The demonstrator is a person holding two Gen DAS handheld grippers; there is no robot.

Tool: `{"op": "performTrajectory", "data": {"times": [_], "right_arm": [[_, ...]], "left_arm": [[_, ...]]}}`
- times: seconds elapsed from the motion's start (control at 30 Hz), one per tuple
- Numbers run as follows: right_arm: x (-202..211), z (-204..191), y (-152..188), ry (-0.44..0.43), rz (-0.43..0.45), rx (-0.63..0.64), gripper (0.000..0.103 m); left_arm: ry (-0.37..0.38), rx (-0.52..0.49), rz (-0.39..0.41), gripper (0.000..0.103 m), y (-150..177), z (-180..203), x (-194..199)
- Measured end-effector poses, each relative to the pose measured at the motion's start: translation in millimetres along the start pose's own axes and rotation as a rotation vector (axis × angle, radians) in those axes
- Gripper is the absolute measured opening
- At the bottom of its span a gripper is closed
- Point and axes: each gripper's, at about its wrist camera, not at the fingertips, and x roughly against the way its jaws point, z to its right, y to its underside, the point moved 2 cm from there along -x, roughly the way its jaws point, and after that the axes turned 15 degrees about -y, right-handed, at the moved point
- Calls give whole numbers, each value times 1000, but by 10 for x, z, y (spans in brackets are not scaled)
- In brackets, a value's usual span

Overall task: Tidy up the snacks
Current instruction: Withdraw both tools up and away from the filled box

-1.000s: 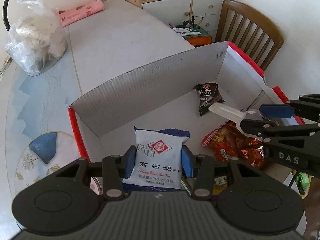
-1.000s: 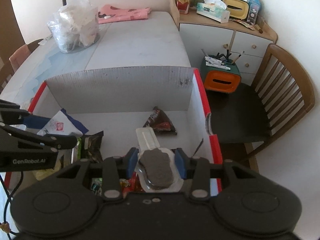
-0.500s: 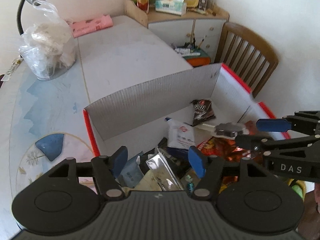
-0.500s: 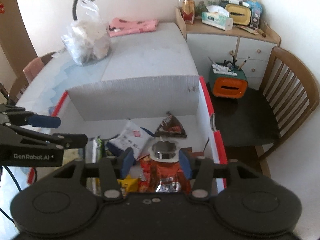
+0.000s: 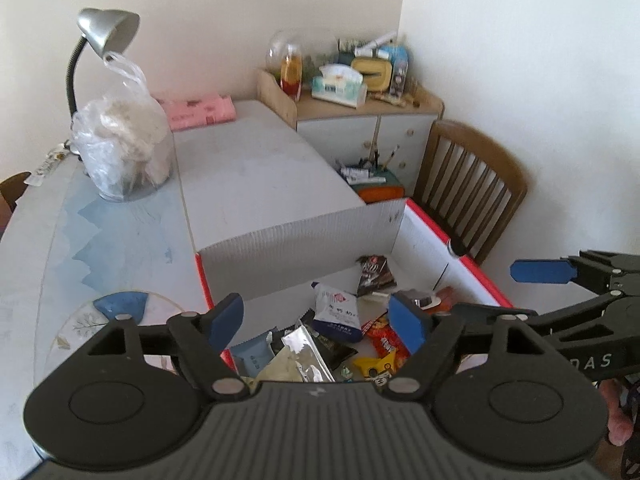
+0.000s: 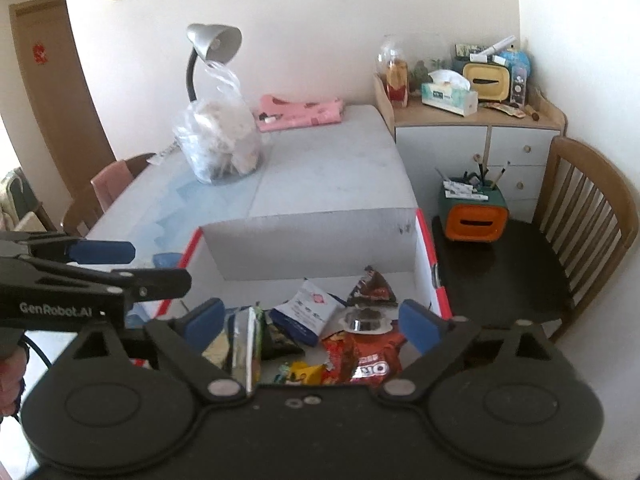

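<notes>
while both tools hang above the near part of the box (image 6: 424, 248), your left gripper (image 5: 316, 322) and right gripper (image 6: 310, 320) each stand spread wide with nothing between the pads. the snacks lie in the box: the white milk packet (image 6: 308, 314) mid-floor, the dark triangular packet (image 6: 372, 286) near the far right corner, the jelly cup (image 6: 362, 320) resting on the red packet (image 6: 364, 356) by the right wall. bare floor shows along the far wall. the box sits at the table (image 6: 320, 176) near right edge.
</notes>
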Motion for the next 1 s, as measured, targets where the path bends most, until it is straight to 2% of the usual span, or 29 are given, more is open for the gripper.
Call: {"op": "performTrajectory", "data": {"times": [0.07, 0.27, 0.47, 0.5, 0.57, 0.6, 1.0], "right_arm": [[66, -43, 7, -7, 19, 4, 103], [229, -166, 27, -16, 54, 7, 103], [326, -242, 94, -11, 72, 4, 103], [341, -246, 104, -5, 78, 0, 103], [381, -257, 137, -7, 93, -12, 103], [404, -265, 155, -8, 101, -16, 103], [549, -463, 359, 10, 141, 13, 103]], "left_arm": [[-1, 17, 15, 82, 0, -36, 91], [3, 43, 52, 84, 65, -130, 321], [9, 77, 56, 85, 189, -213, 465], [11, 79, 57, 86, 204, -221, 481], [10, 76, 55, 102, 230, -240, 505], [10, 74, 55, 103, 242, -246, 518], [34, 100, 41, 103, 459, -295, 618]]}}
